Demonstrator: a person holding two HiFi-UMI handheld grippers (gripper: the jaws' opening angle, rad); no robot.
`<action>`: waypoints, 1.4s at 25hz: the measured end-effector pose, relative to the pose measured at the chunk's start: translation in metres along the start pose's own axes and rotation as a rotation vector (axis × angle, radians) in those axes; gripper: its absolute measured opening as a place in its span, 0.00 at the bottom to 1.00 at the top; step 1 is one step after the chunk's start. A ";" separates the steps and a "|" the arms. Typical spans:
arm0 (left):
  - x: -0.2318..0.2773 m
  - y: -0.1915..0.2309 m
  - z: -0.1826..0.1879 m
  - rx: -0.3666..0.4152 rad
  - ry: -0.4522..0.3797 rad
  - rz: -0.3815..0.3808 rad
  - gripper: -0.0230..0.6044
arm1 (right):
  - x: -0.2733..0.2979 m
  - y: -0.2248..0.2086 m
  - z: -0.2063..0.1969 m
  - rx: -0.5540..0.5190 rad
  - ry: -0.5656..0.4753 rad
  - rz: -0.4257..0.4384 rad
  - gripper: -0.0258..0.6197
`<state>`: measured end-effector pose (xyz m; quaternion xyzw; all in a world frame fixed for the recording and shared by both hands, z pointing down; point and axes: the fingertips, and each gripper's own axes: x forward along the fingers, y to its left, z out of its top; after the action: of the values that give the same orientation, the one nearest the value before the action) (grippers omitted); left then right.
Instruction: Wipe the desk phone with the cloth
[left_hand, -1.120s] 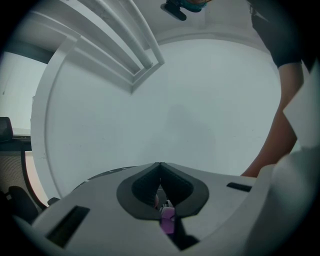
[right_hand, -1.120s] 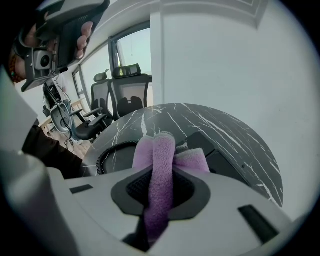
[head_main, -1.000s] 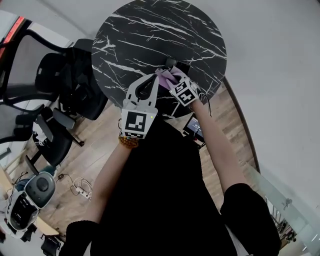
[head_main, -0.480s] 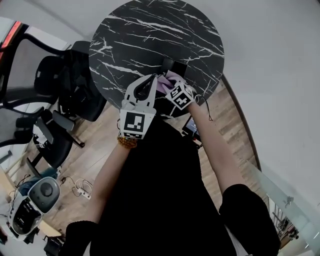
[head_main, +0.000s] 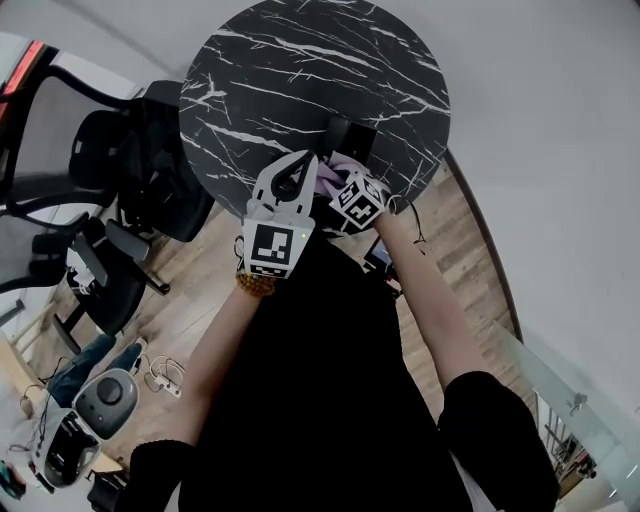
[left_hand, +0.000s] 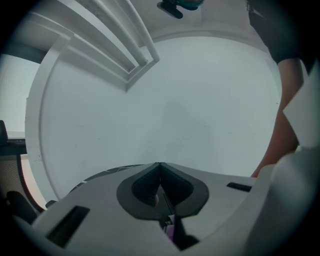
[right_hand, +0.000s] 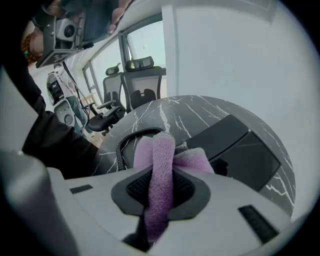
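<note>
The black desk phone (head_main: 348, 135) (right_hand: 235, 145) lies on the round black marble table (head_main: 300, 60), near its front edge. Its coiled cord (right_hand: 122, 142) curls to the left in the right gripper view. My right gripper (head_main: 345, 178) (right_hand: 161, 167) is shut on a purple cloth (right_hand: 160, 175) (head_main: 330, 176), held just at the phone's near end. My left gripper (head_main: 302, 160) (left_hand: 160, 167) sits right beside it, tilted up at the wall, with its jaws shut and tips touching. A sliver of purple shows below them; I cannot tell whether they pinch it.
Black office chairs (head_main: 110, 170) stand left of the table on the wooden floor (head_main: 190, 300). A light wall (head_main: 540, 120) runs behind and to the right. A grey machine with cables (head_main: 95, 400) sits on the floor at lower left.
My right gripper has drawn the cloth back toward the table's near edge, leaving more of the phone uncovered. The left gripper has hardly moved.
</note>
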<state>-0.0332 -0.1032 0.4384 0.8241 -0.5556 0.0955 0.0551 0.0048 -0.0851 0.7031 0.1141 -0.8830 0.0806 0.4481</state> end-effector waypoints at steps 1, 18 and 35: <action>0.000 0.000 -0.001 0.000 0.002 -0.001 0.06 | 0.000 0.002 0.000 -0.001 0.003 0.004 0.13; 0.000 -0.012 -0.003 0.028 0.017 -0.050 0.06 | 0.006 0.023 -0.011 0.015 0.036 0.055 0.13; -0.007 -0.014 -0.005 0.022 0.005 -0.053 0.06 | -0.019 0.013 0.005 0.008 -0.005 0.157 0.13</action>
<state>-0.0234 -0.0908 0.4422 0.8388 -0.5324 0.1023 0.0498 0.0084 -0.0719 0.6837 0.0466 -0.8899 0.1188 0.4379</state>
